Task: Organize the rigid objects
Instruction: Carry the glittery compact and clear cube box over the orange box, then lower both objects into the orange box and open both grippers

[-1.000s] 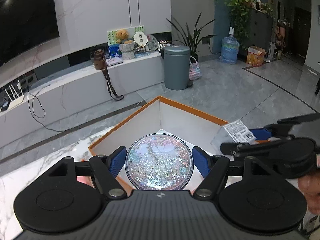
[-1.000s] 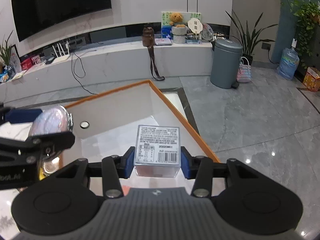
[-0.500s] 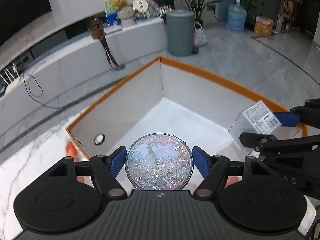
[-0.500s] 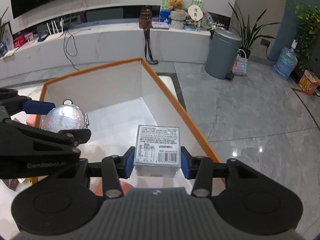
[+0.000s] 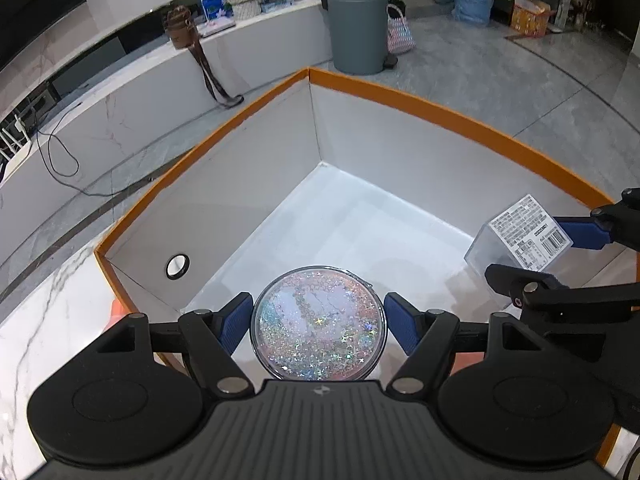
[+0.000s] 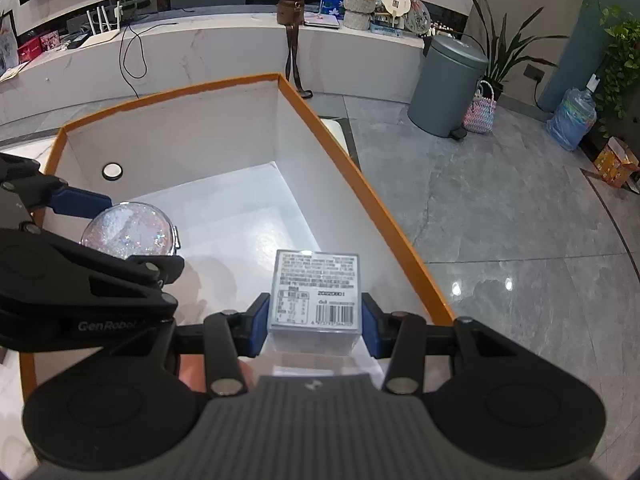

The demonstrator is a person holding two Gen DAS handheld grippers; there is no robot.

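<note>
My left gripper (image 5: 319, 322) is shut on a round glitter-filled compact (image 5: 319, 323) and holds it over the near left part of an open orange-rimmed box (image 5: 400, 96) with a white inside. My right gripper (image 6: 315, 318) is shut on a clear cube box with a barcode label (image 6: 315, 296) and holds it over the box's near right part. The cube also shows in the left wrist view (image 5: 520, 234), the compact in the right wrist view (image 6: 130, 234). The orange-rimmed box (image 6: 344, 152) holds nothing on its white floor.
The box stands on a white marble table (image 5: 36, 320). It has a round grommet hole (image 5: 177, 266) in its left wall. Beyond are a grey floor, a grey bin (image 5: 357, 26) and a long low white shelf (image 6: 200, 44) with clutter.
Both grippers have moved forward and down over the box, so its inside now fills the views. Both still hold their objects.
</note>
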